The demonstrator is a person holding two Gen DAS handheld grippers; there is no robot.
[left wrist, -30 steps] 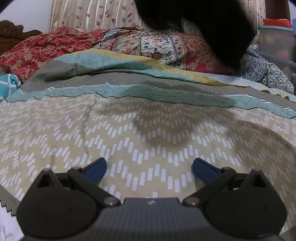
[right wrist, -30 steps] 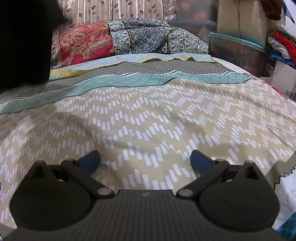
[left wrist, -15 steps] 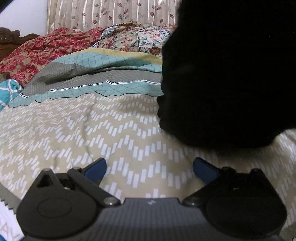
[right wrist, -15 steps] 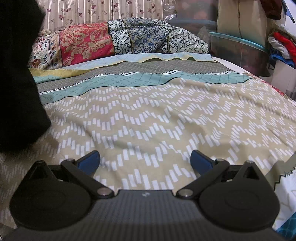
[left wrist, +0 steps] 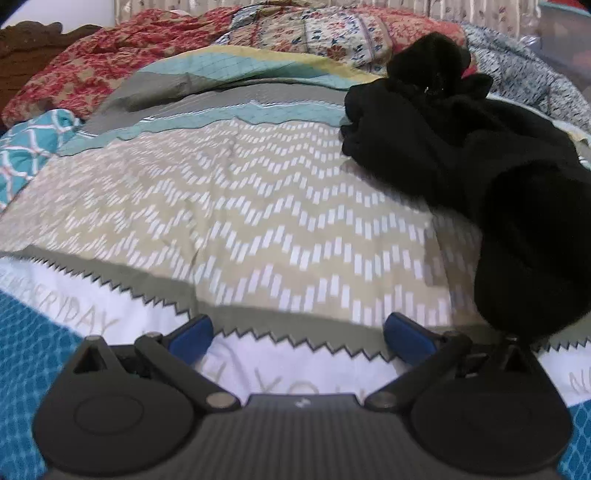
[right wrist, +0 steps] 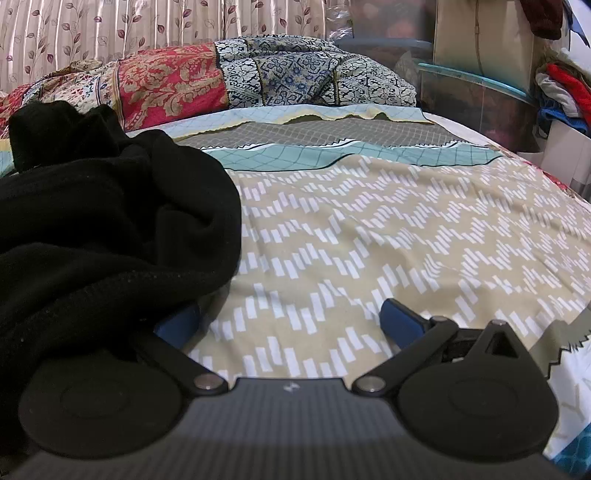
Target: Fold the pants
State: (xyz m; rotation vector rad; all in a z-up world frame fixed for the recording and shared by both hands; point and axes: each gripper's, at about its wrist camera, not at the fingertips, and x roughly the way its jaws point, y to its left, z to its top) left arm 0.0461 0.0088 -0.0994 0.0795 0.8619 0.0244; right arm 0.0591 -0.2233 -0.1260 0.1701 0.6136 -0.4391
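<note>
One pair of black pants lay crumpled in a heap on the bedspread, unfolded. In the left wrist view the heap filled the frame from 1 to 4 o'clock, its near end drooping toward the right blue finger. In the right wrist view the same pants spread from 8 to 11 o'clock, with a fold draped over the left blue finger and the black linkage behind it.

Both tools were held low over the bed. The left gripper had its jaws spread wide with nothing between them, only the zigzag hem and white lettered strip of the bedspread below. The right gripper also had its jaws parted and gripped nothing, though cloth lay against its left finger; between the tips showed the tan chevron print.

Beyond the pants, bands of teal and grey crossed the bedspread toward 12 o'clock. Patchwork pillows in red, cream and navy lay across the head of the bed, with a leaf-print curtain behind them. At 2 o'clock in the right wrist view stood a clear bin with a teal rim, and a pile of clothes beside it.
</note>
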